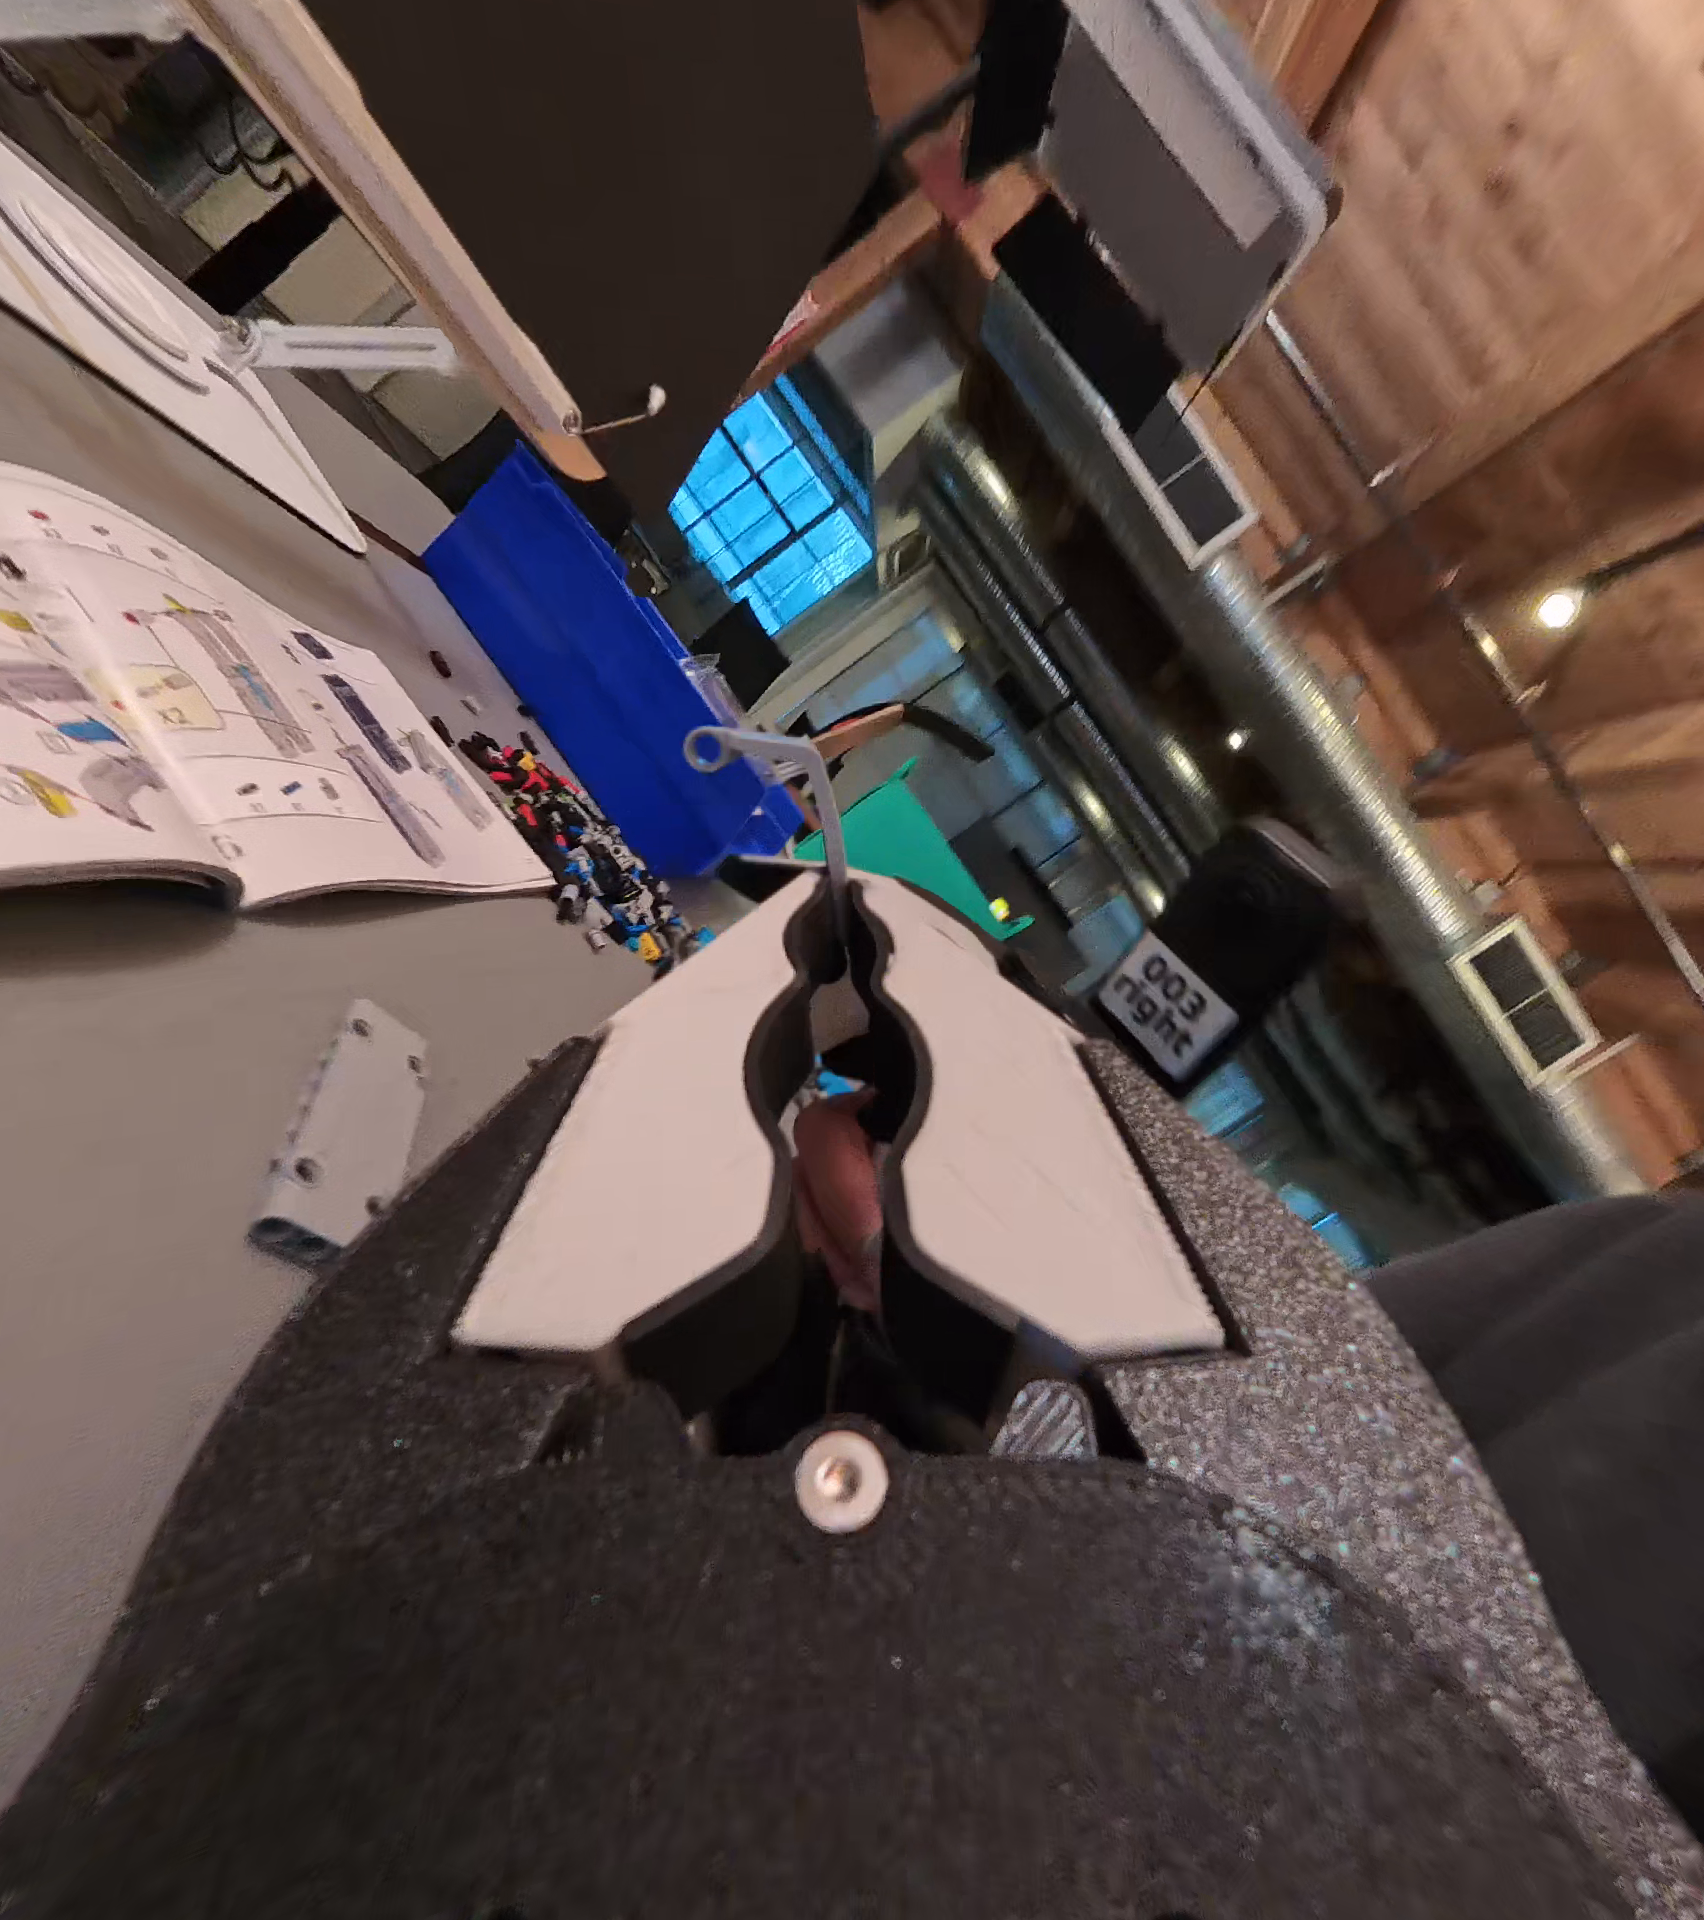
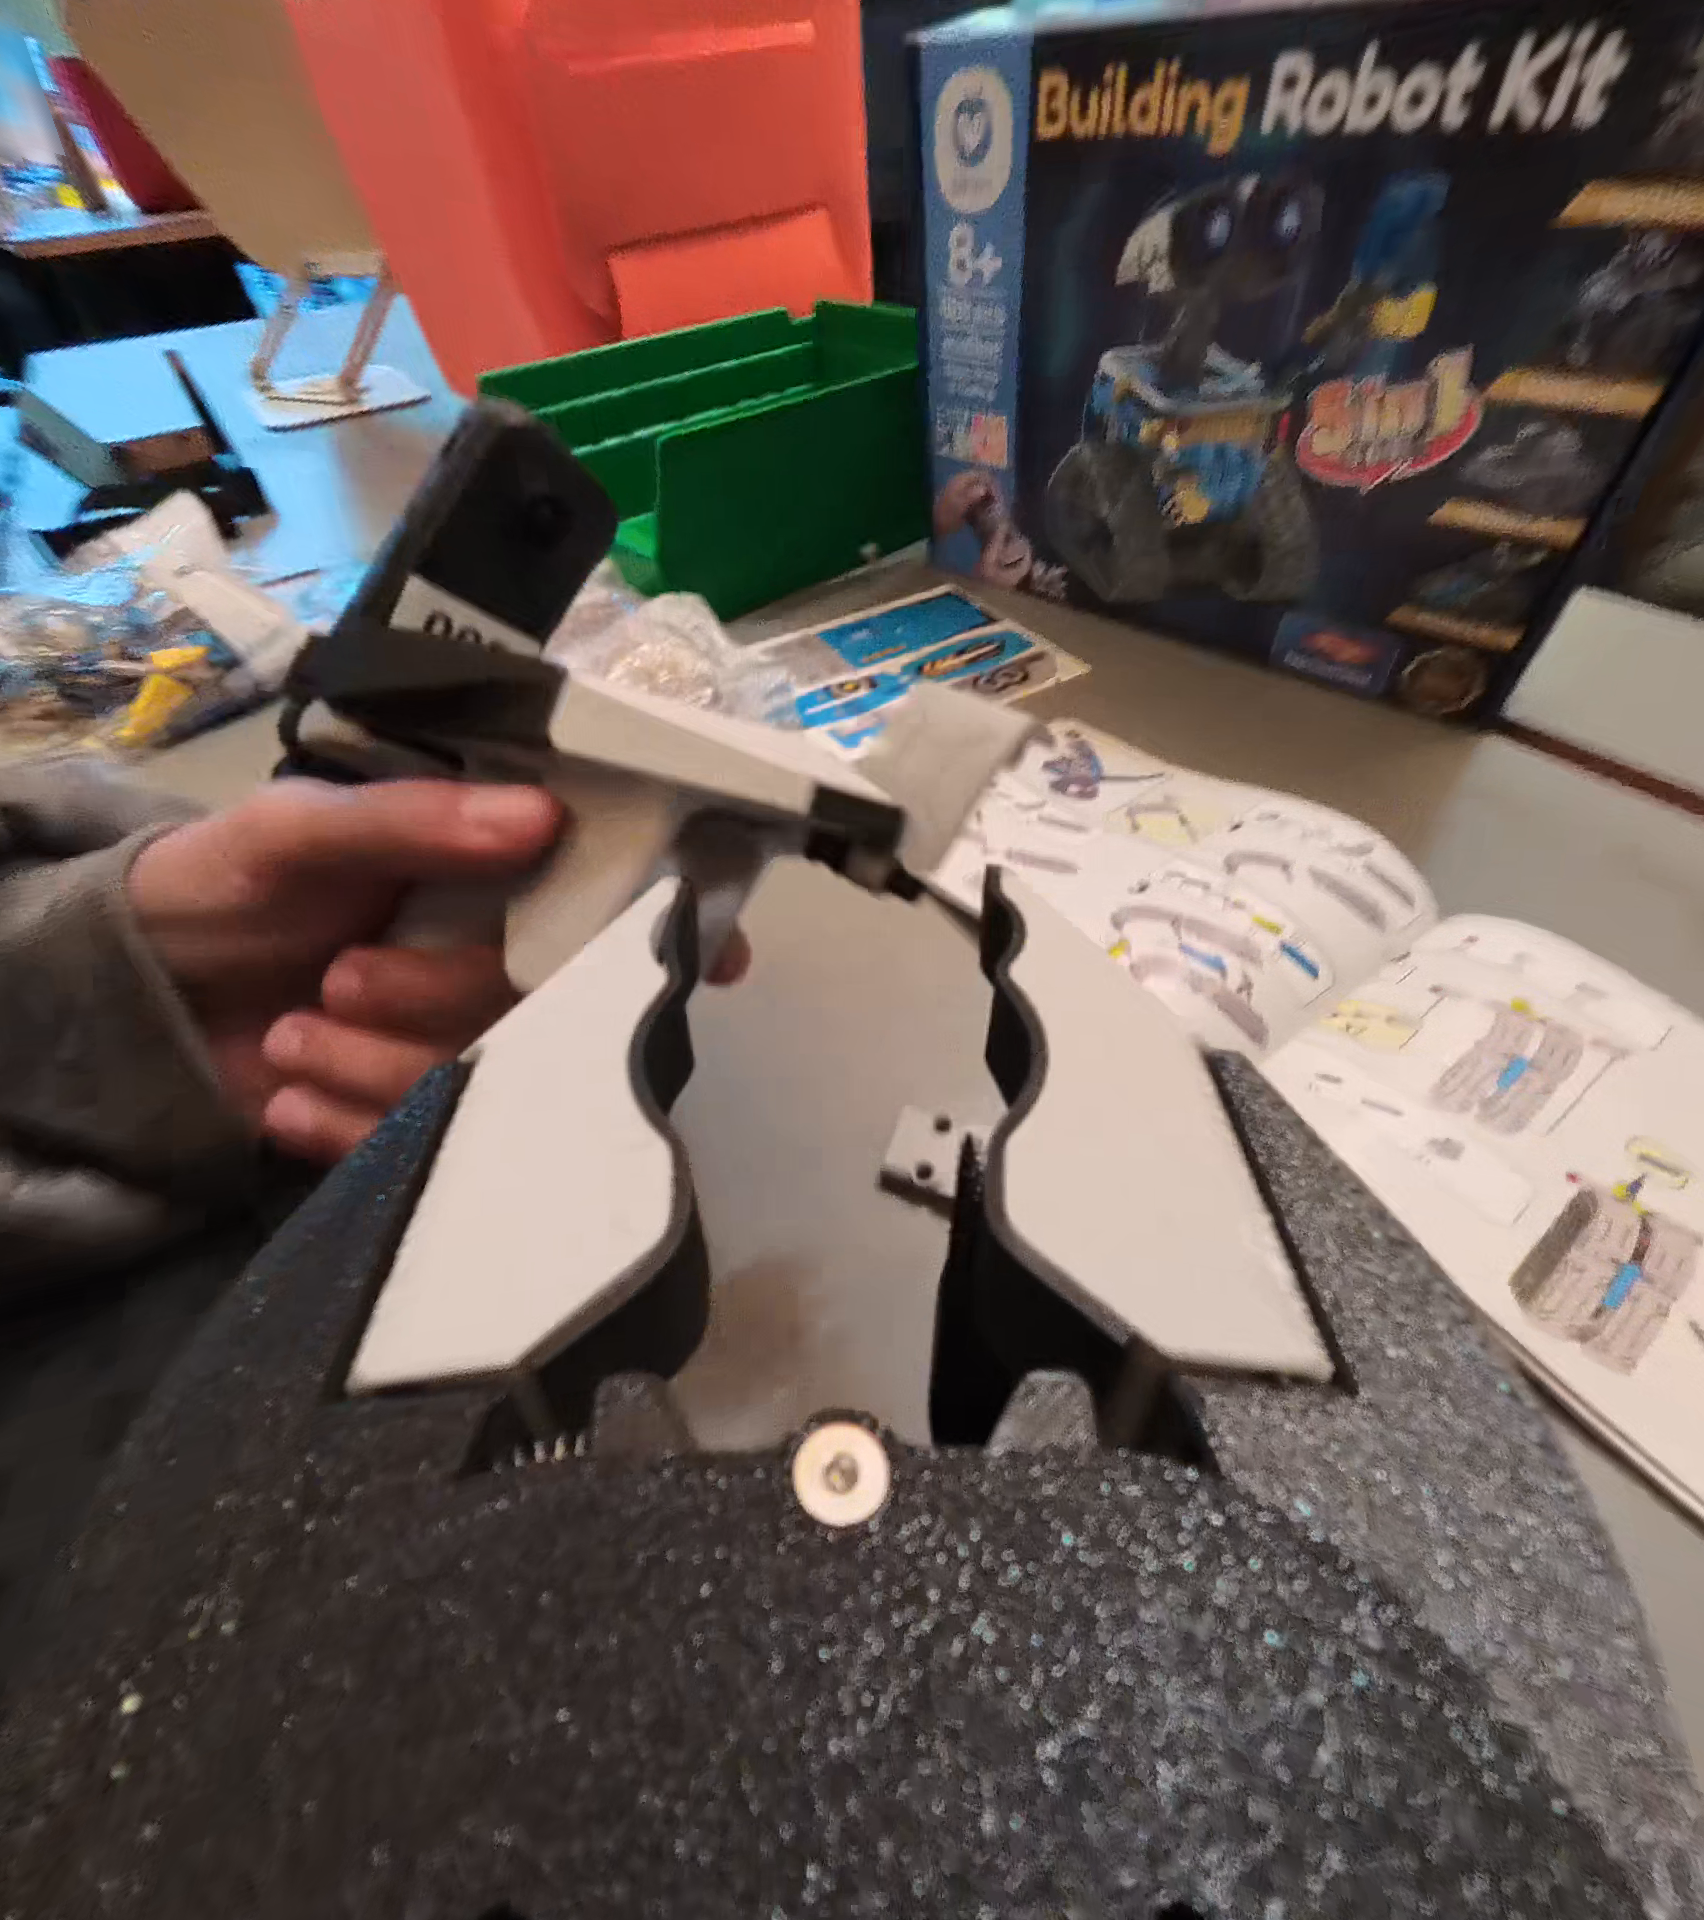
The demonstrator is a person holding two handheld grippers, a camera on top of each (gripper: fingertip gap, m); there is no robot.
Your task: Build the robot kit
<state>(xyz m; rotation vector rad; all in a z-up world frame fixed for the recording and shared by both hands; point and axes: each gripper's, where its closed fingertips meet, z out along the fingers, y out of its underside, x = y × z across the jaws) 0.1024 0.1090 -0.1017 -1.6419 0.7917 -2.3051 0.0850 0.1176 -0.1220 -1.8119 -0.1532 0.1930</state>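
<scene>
My left gripper is shut on a thin grey bent beam that sticks out past the fingertips, held above the grey table with the view tilted. A flat grey panel piece lies on the table to its left. My right gripper is open and empty, low over the table. A small grey block lies on the table by its right finger. In the right wrist view a hand holds the left gripper just beyond my right fingertips.
An open instruction booklet lies on the table. Behind stand a dark kit box, a green bin, an orange object and a blue bin. Loose small parts, a sticker sheet and plastic bags lie around. Less than 4 cm separates the two grippers' tips.
</scene>
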